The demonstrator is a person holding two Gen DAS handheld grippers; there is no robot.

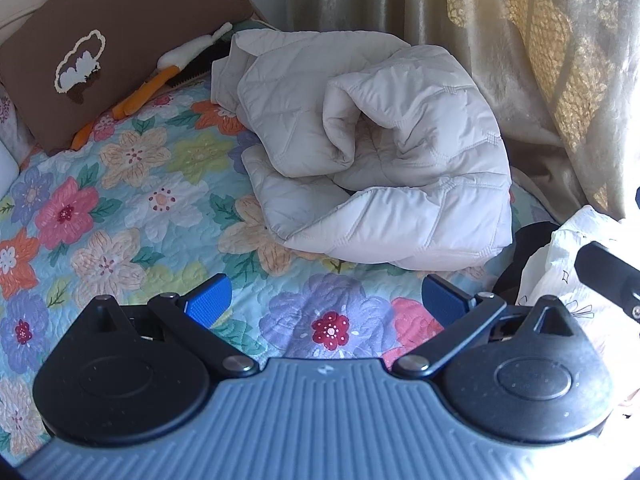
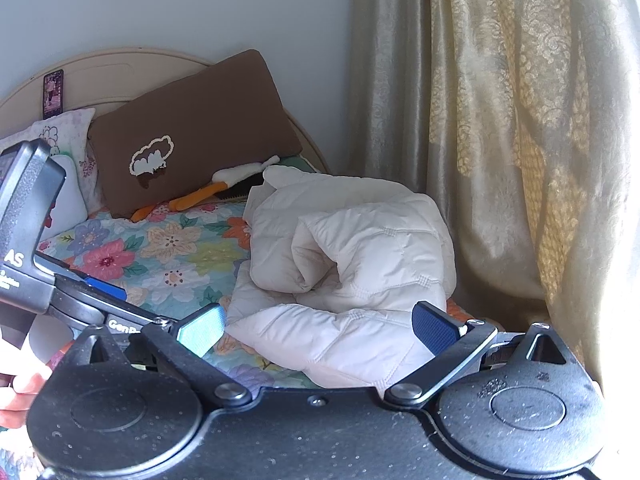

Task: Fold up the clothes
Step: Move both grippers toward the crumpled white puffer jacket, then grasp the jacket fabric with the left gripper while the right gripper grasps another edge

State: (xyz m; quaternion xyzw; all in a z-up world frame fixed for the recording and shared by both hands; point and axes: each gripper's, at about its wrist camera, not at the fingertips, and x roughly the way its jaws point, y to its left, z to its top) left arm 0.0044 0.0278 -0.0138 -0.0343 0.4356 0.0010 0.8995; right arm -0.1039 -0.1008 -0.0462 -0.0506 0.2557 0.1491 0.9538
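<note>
**Quilted jacket crumpled on bed; both grippers released**

Task item: cream quilted jacket [image 1: 372,152], puffy, stitched in diamond-like panels, matte shell. It lies bunched in a rounded heap on the floral bedspread [image 1: 132,200], at 12 to 1 o'clock in the left wrist view, near the curtain [image 1: 520,40]. One padded section is rolled into a soft tube. No clear long axis; the heap runs roughly from 11 toward 5 o'clock. Which end is collar or hem: cannot tell.

Bedspread: quilted cotton look, large flowers in pink, orange, lilac on pale blue. Curtain: shiny beige-gold damask in vertical folds.

Brown cushion [image 2: 192,136], rectangular, with a white cloud-shaped appliqué, leans against the headboard [image 2: 120,64] at 10 o'clock.

Left gripper [image 1: 326,300]: blue ribbed fingers [image 1: 210,300] spread wide, grasping nothing, over bedspread short of the jacket.

Right gripper [image 2: 320,326]: fingers spread wide, empty, jacket edge between them.
</note>
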